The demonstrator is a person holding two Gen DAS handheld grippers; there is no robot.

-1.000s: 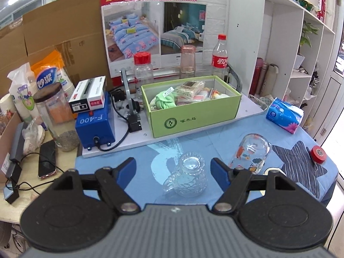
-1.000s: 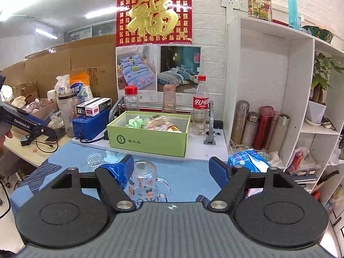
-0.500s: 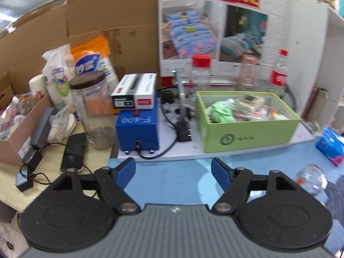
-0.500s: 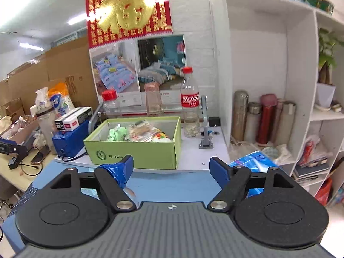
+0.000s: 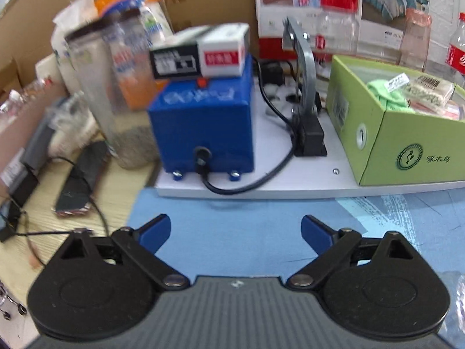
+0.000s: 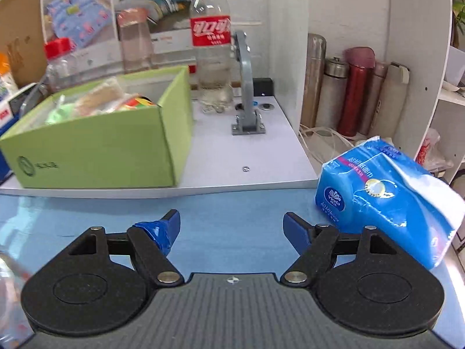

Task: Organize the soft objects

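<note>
One green box [image 6: 96,142], one tissue pack [image 6: 386,200], five flasks [image 6: 356,90]; left gripper [image 5: 235,232] jaws opening, right gripper [image 6: 231,226] jaws apart, both empty.

on the blue tissue pack [image 6: 386,200] at the right of the right wrist view we read "vinda" in white inside a dark blue oval; the other lines on its wrapper are too small for us. the clear bottle [image 6: 211,46] behind the green box [image 6: 96,142] wears a red label with white chinese characters that we cannot make out with certainty. in the left wrist view we see a round dark green emblem and three small chinese characters on the front of the green box [image 5: 418,151]. the raised lettering on the blue machine [image 5: 203,122] and the red-and-white label on the small carton [image 5: 203,55] above it are blurred beyond reading.
</note>
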